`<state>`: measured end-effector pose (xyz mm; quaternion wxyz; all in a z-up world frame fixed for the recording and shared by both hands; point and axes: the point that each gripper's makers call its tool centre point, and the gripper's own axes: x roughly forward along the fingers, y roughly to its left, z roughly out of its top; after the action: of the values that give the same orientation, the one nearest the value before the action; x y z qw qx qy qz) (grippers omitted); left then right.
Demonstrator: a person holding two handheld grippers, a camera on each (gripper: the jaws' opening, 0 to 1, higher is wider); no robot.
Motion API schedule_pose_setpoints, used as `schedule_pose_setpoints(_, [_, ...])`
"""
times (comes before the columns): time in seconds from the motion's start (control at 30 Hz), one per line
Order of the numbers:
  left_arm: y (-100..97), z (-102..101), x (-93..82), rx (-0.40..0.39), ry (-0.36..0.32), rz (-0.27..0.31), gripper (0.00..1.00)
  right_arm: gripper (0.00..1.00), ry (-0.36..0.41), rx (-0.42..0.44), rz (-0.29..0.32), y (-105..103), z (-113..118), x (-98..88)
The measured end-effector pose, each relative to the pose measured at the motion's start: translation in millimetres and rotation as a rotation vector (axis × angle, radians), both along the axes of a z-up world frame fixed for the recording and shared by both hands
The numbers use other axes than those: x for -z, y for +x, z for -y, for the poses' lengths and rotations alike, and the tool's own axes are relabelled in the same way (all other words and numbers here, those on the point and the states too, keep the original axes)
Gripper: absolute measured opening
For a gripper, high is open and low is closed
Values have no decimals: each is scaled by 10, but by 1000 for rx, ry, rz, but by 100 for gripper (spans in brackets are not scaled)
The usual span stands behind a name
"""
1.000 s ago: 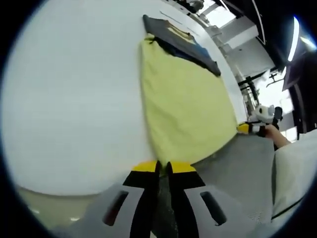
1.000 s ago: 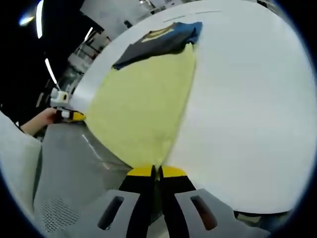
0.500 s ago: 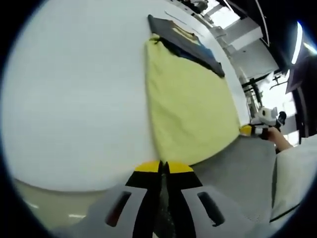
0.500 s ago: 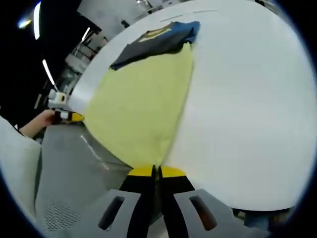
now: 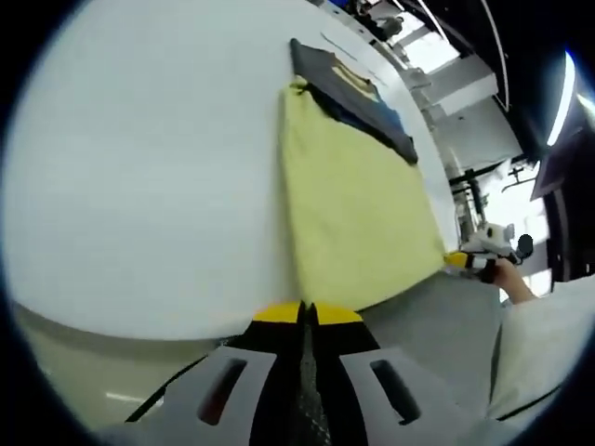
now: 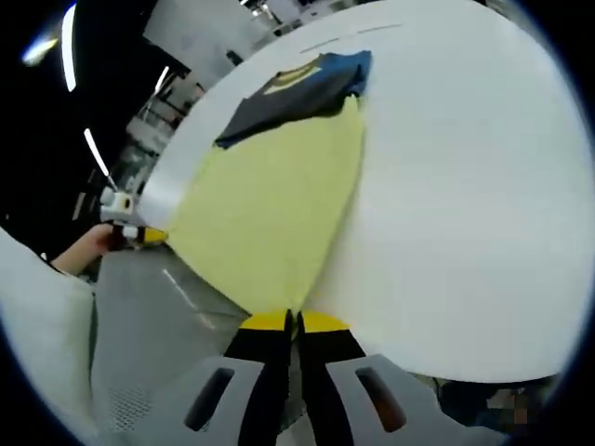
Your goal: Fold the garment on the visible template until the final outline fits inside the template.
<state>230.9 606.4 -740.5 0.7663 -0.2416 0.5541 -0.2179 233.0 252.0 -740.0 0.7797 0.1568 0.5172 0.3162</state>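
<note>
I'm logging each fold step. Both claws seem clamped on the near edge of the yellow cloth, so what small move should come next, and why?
Probably lift both corners together and carry them toward the dark end. The left claw and right claw look shut on the near corners of the yellow cloth, which lies flat and unfolded on the white table.

We see a broad white table (image 5: 139,167) with a smooth, evenly lit top; its near edge curves past a pale beige floor (image 5: 84,390) below. In the right gripper view the same table (image 6: 465,204) carries two thin dark marks close to its far edge. Beyond that far edge stand pale grey wall panels (image 6: 200,28) and some dark clutter too small for us to tell apart. The surroundings are dim, cut by bright strip lights (image 6: 70,42) overhead. In the left gripper view a bright window-like opening (image 5: 429,48) glows past the table's far corner, with another strip light (image 5: 563,98) beside it.
</note>
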Motion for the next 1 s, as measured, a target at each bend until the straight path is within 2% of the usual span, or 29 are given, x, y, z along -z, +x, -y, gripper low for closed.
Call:
schedule_pose_setpoints(0.43, [-97, 66, -221, 5, -38, 34, 0, 3, 32, 29, 18, -121, 89, -199])
schedule_pose_setpoints(0.57, [-128, 76, -305, 6, -42, 48, 0, 3, 75, 60, 18, -153, 98, -298])
schedule_pose_setpoints(0.73, [-156, 132, -425, -33, -89, 59, 0, 3, 90, 74, 27, -179, 92, -385])
schedule_pose_setpoints(1.0, [-219, 159, -539, -35, -91, 79, 0, 3, 103, 81, 33, -219, 110, -455])
